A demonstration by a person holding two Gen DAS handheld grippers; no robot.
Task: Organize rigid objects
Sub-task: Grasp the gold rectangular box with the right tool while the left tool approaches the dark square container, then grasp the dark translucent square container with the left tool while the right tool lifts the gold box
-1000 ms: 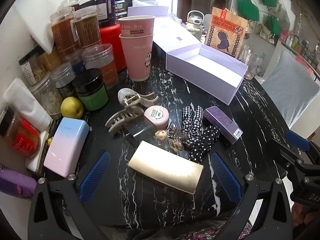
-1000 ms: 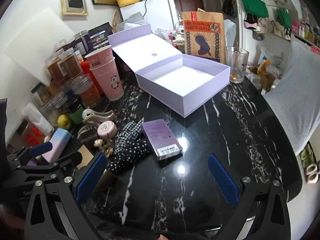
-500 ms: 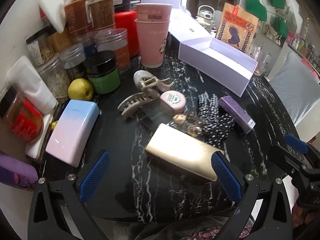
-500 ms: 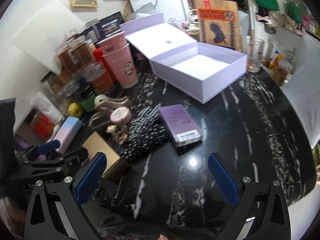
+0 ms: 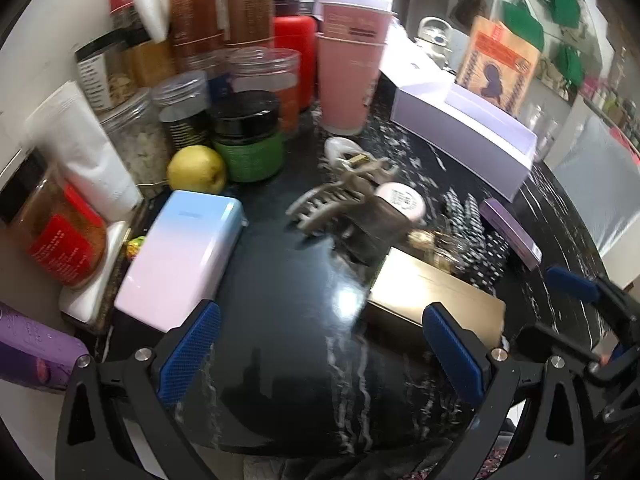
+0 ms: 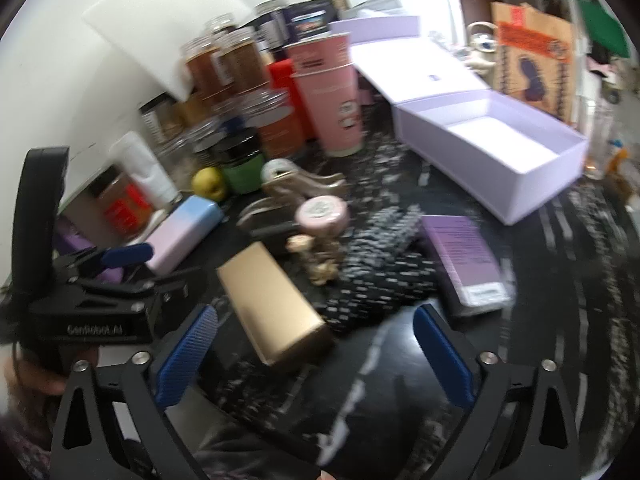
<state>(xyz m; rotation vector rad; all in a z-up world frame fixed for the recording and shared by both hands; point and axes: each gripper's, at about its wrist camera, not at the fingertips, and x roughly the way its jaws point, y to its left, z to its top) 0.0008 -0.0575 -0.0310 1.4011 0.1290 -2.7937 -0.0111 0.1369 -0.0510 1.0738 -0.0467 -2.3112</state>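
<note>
Gold box point(image 6: 272, 300) flat on black marble table point(image 5: 288, 320) beside polka-dot cloth point(image 6: 384, 264), lilac box point(image 6: 492, 148) open behind; left gripper point(image 5: 320, 352) spread wide, empty; right gripper point(image 6: 312, 352) jaws just narrowing slightly, nothing gripped.
</note>
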